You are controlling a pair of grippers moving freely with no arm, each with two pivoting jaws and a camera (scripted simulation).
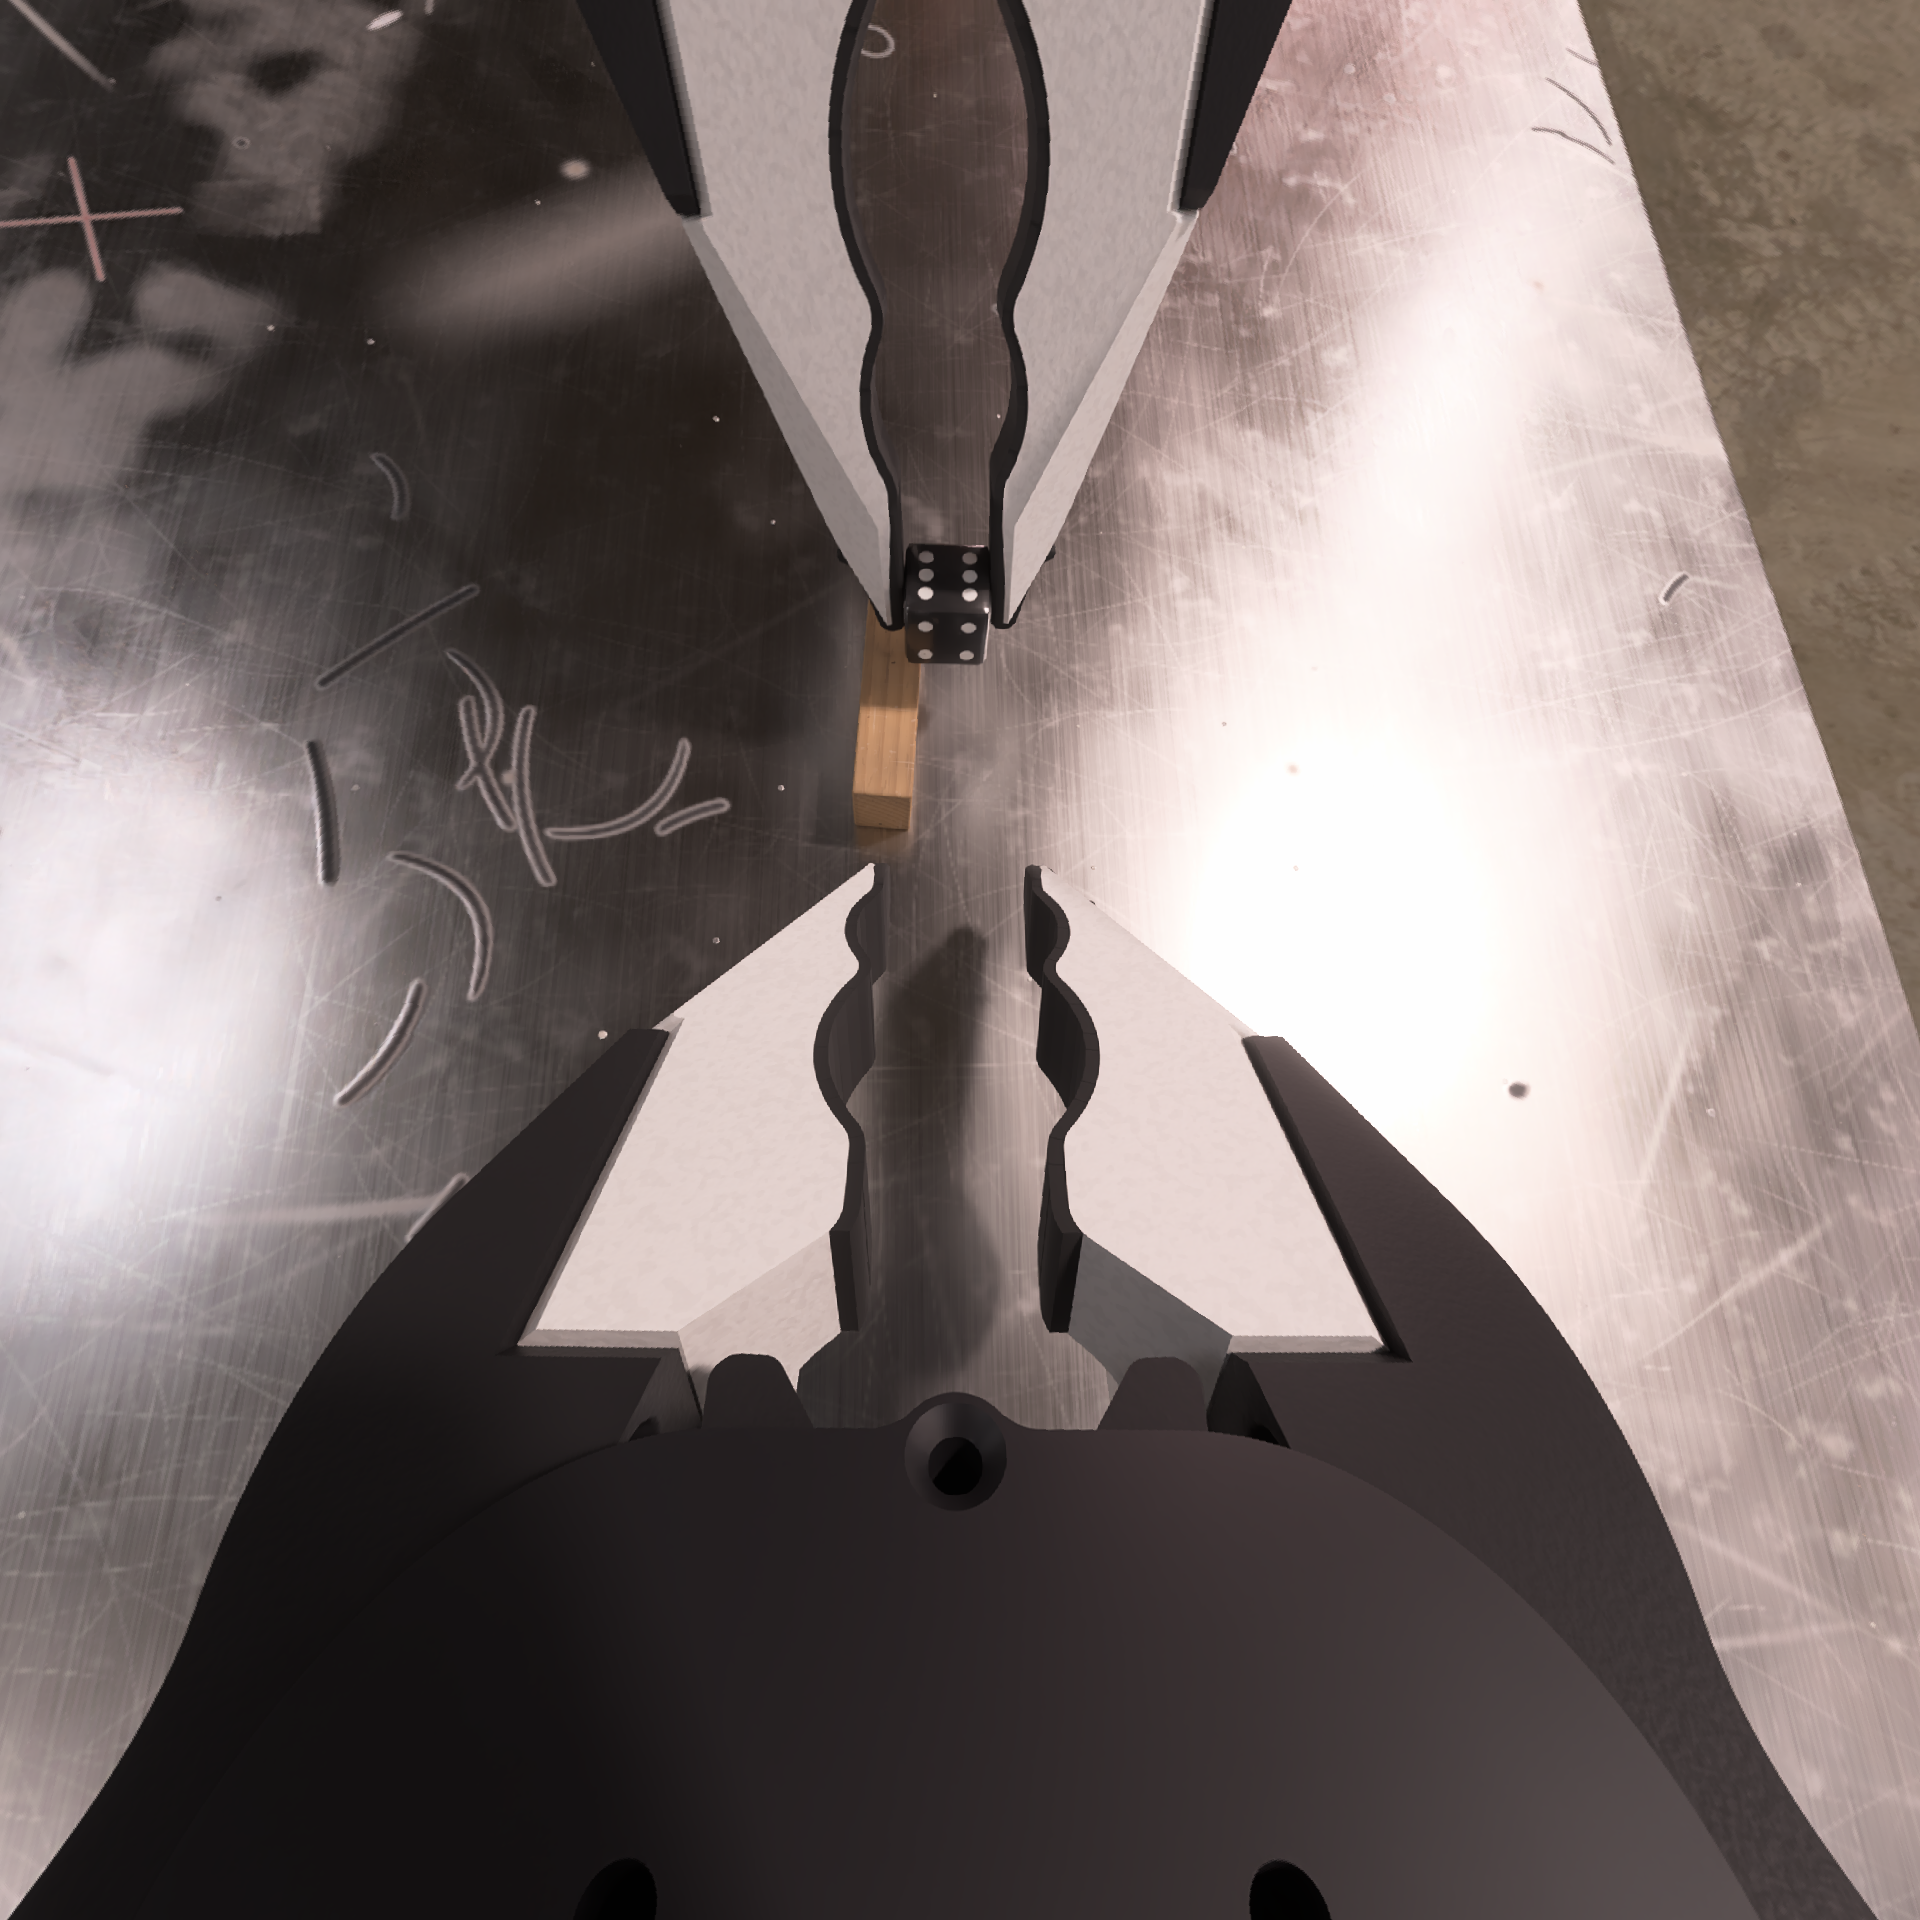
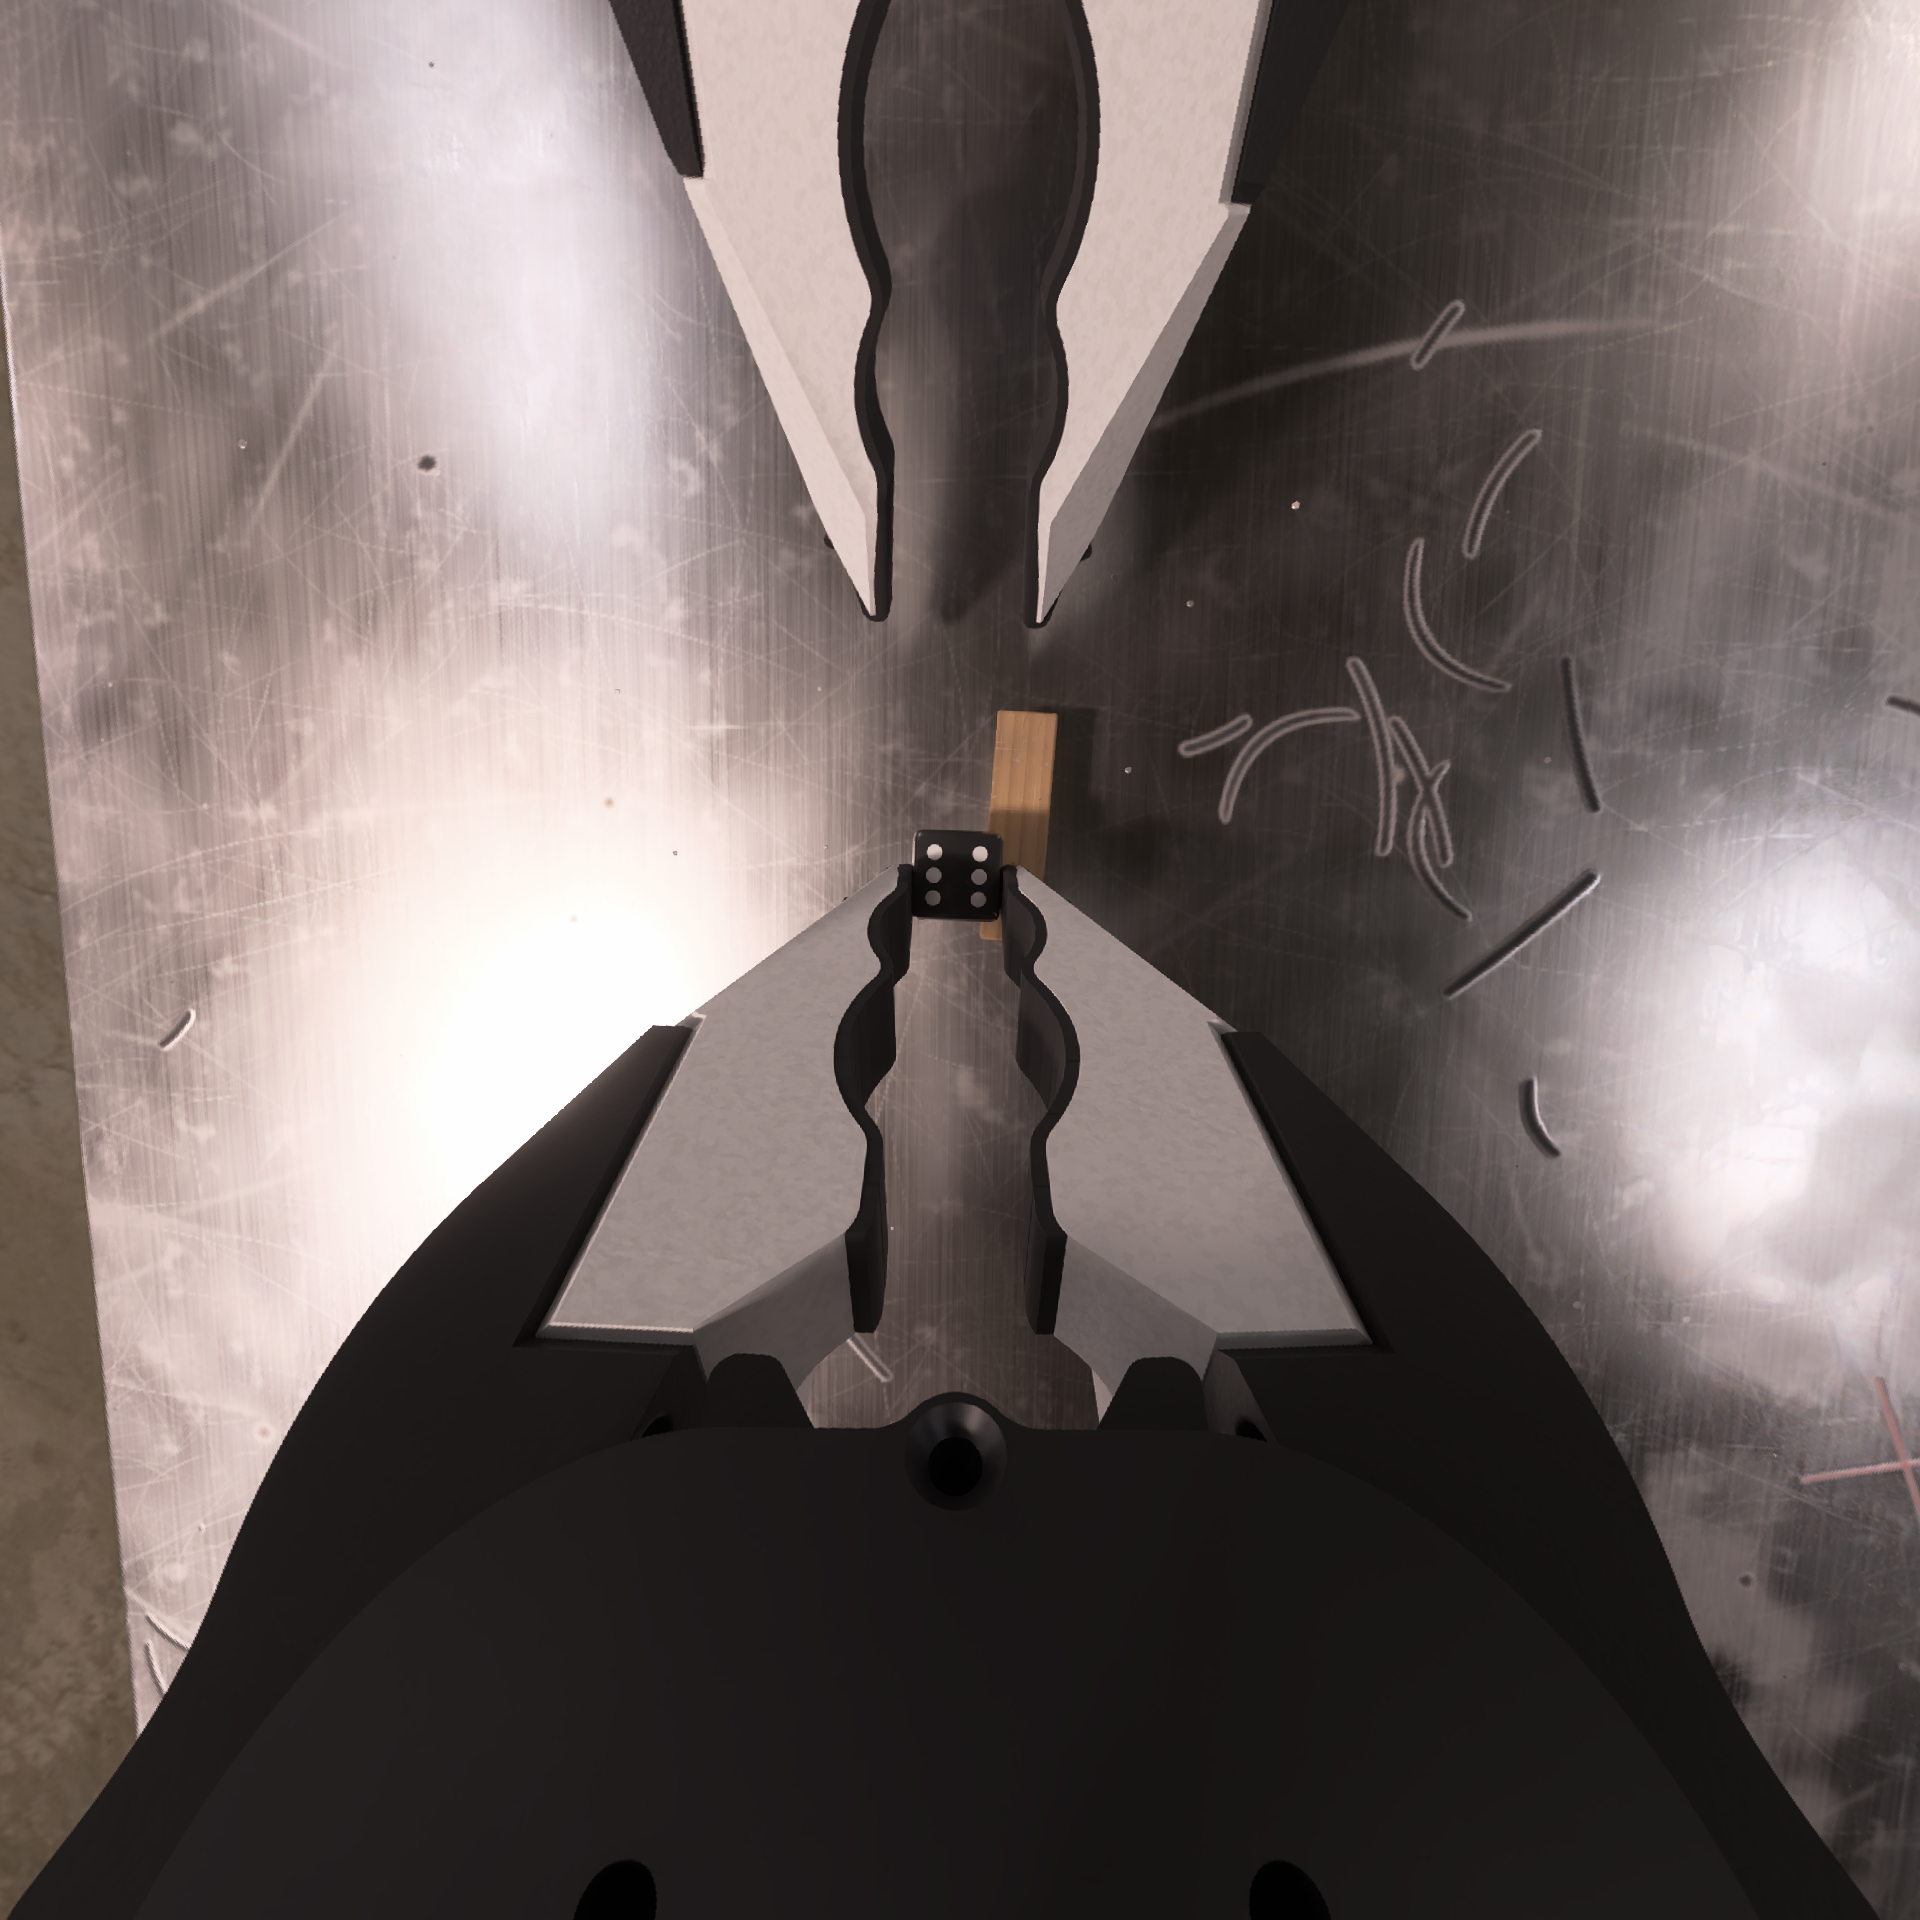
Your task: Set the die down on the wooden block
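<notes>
My right gripper [image 2: 954,883] is shut on a black die with white pips [image 2: 954,875], pinched at its fingertips. The same gripper shows at the top of the left wrist view [image 1: 945,613] with the die [image 1: 945,615] between its tips. A narrow wooden block [image 1: 888,740] lies flat on the metal table, just left of and below the die in that view. In the right wrist view the block [image 2: 1023,784] lies just beyond the die, slightly to the right. My left gripper [image 1: 951,883] is open and empty, its tips near the block's near end; it faces me in the right wrist view [image 2: 956,613].
The scratched, shiny metal table [image 1: 1403,831] carries curved scratch marks left of the block [image 1: 499,790]. The table's right edge borders a brown floor [image 1: 1787,208]; in the right wrist view that floor shows at the left [image 2: 31,935].
</notes>
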